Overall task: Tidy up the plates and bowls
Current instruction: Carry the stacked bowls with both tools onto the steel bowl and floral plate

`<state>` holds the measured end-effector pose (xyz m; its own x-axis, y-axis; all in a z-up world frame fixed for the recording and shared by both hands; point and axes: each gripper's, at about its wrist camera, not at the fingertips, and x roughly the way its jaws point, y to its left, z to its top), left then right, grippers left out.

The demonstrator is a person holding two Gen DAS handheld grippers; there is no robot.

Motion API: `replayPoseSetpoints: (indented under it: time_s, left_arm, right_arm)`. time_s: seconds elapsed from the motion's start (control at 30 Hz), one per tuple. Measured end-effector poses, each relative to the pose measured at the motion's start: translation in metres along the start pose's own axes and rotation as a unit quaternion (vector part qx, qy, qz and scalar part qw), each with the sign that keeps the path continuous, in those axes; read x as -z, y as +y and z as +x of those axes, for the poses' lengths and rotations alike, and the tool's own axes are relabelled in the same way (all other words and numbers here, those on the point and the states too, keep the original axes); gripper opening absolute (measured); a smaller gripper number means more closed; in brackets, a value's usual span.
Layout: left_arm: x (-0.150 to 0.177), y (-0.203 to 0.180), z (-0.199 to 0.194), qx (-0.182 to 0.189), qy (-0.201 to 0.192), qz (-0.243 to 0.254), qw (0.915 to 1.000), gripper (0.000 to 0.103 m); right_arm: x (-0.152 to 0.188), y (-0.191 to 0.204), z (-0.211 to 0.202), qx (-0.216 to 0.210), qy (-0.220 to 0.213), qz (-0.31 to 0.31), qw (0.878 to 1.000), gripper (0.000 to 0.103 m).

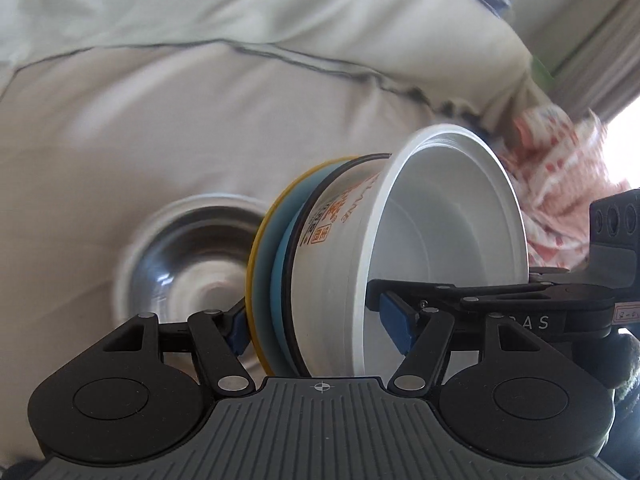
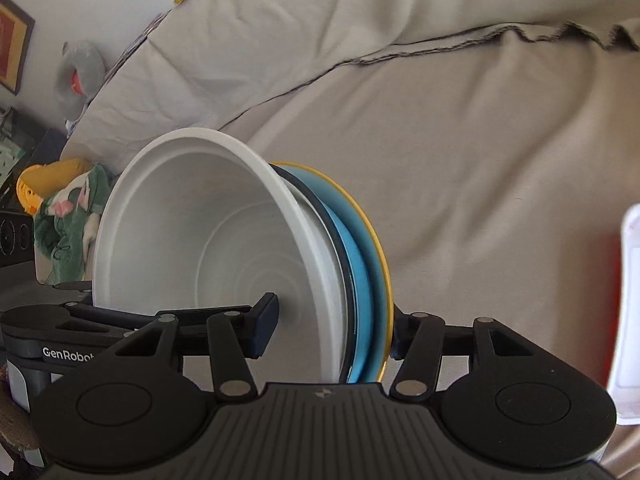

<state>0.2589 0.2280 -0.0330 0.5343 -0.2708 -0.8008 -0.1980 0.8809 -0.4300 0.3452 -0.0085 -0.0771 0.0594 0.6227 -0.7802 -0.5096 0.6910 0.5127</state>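
A stack of dishes hangs on its side above the cloth: a white bowl [image 1: 448, 232] with orange print nests in a blue plate [image 1: 280, 280] with a yellow rim. My left gripper [image 1: 316, 326] is shut on the stack, one pad behind the plate and the other at the bowl's mouth. From the other side my right gripper [image 2: 332, 336] is shut on the same stack, its left pad inside the white bowl [image 2: 208, 248] and its right pad behind the blue plate [image 2: 360, 280]. A steel bowl [image 1: 188, 264] lies blurred on the cloth below.
A pale grey cloth [image 2: 460, 160] with a dark seam covers the surface. A red-and-white patterned fabric [image 1: 560, 184] lies at its right edge. A yellow toy and green fabric [image 2: 60, 216] sit at the left, and a white-and-red object [image 2: 628, 312] at the far right.
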Motion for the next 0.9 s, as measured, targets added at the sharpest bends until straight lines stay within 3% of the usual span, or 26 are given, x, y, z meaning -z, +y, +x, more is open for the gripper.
replayPoseSetpoints:
  time_s: [0.13,0.27,0.4,0.53,0.7,0.9]
  left_arm:
    - [0.006,0.053,0.009,-0.008,0.015,-0.049,0.9987,0.07]
    - [0.006,0.077,0.023,-0.008,0.025,-0.056,0.9981,0.07]
    - [0.012,0.082,0.023,0.015,0.004,-0.032,0.9994,0.069]
    - [0.019,0.078,0.022,0.01,-0.024,-0.009,0.9996,0.068]
    - [0.021,0.074,0.025,0.009,-0.048,0.022,0.9986,0.068]
    - [0.019,0.082,0.025,0.025,-0.047,0.013,0.9985,0.067]
  right_arm:
    - [-0.007,0.02,0.054,0.005,0.055,0.007,0.998,0.054]
    - [-0.003,0.022,0.086,0.026,0.094,0.021,0.995,0.054]
    - [-0.003,0.028,0.083,0.04,0.085,-0.005,0.996,0.057]
    - [0.002,0.038,0.08,0.067,0.064,-0.039,0.995,0.057]
    - [0.008,0.037,0.074,0.07,0.041,-0.04,0.996,0.055]
    - [0.008,0.046,0.079,0.083,0.035,-0.051,0.995,0.057]
